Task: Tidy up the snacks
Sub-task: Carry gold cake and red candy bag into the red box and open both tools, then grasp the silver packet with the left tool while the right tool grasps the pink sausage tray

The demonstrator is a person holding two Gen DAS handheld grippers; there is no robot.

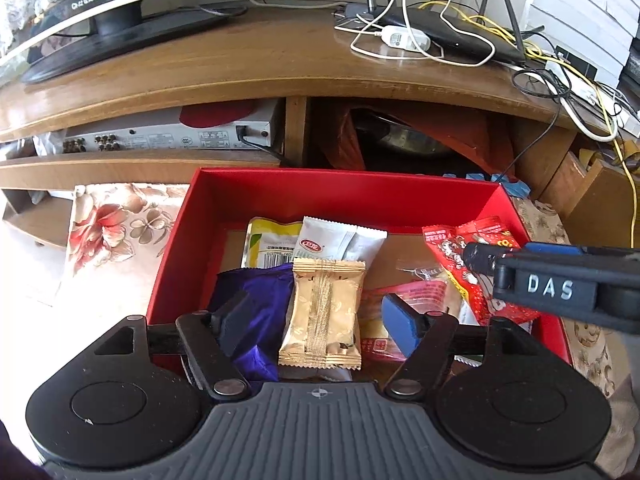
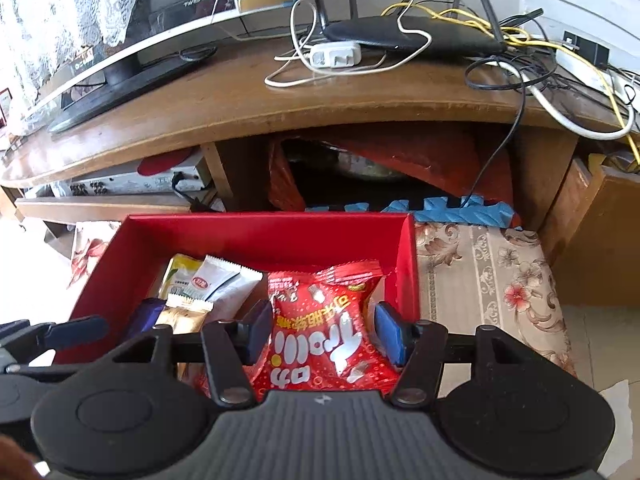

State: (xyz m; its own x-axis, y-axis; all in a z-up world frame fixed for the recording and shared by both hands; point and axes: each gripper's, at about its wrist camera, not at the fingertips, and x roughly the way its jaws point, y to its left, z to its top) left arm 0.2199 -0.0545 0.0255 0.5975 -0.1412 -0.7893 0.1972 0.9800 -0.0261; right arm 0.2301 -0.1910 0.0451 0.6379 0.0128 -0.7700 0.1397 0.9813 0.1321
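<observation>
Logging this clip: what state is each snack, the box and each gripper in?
Red box: open, holds snacks.
Gold packet: sealed, between open left gripper fingers, ungripped.
Red bag: sealed, clamped by right gripper.
White packet: sealed, lying in box.

This is a living room in a home. A TV (image 1: 72, 20) with a lace cloth (image 2: 60, 8) on it stands on a long wooden cabinet (image 1: 240, 68). A router (image 2: 412, 34) with tangled wires sits nearby, and flowered cloth (image 2: 492, 276) lies below.

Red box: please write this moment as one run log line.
left gripper: open over gold packet | right gripper: shut on red snack bag | red box
</observation>
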